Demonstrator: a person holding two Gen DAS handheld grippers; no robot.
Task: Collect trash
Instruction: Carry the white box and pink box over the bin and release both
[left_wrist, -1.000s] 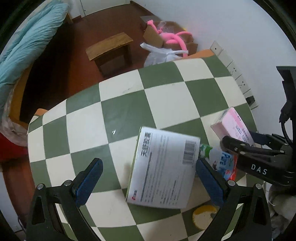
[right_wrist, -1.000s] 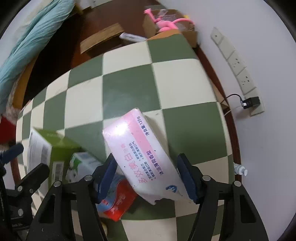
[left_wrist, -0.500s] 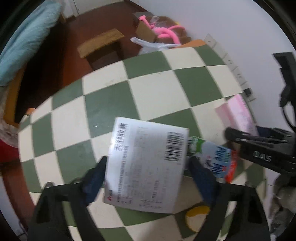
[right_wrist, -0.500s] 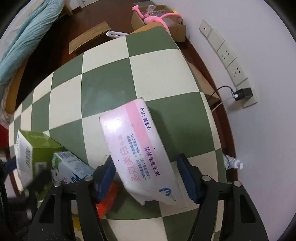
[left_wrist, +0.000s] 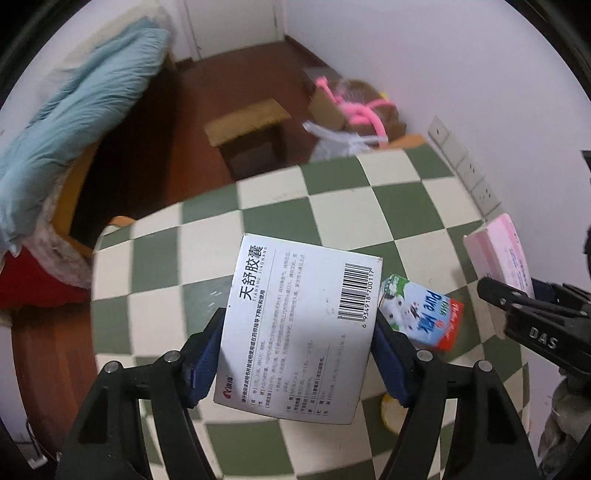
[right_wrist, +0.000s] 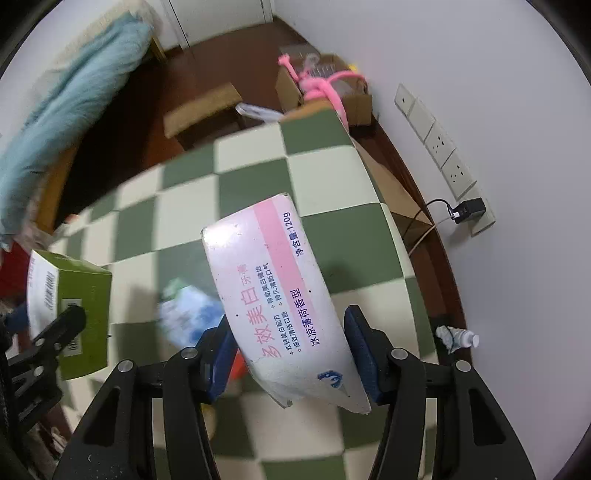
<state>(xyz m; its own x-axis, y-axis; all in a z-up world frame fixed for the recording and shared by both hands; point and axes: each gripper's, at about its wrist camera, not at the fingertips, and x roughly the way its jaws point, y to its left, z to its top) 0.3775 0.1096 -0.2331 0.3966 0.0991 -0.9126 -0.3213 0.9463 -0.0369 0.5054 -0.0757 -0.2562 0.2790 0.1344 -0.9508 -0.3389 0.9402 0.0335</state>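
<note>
Keep left hand-held gripper (left_wrist: 297, 354) clamped squarely on medicine box (left_wrist: 301, 326), right hand-held gripper (right_wrist: 290, 349) on toothpaste box (right_wrist: 279, 295), lifting level, clear of counter (left_wrist: 343, 206).

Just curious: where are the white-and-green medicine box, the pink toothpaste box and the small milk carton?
white-and-green medicine box (left_wrist: 303, 325), left wrist view, printed white face.
pink toothpaste box (right_wrist: 273, 291), right wrist view, lettered face.
small milk carton (left_wrist: 421, 314), left wrist view, blue side.

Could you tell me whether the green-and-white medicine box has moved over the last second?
Yes. The medicine box, lying on the checkered table earlier, is now clamped in the left gripper and lifted off it; the milk carton stayed down.
</note>
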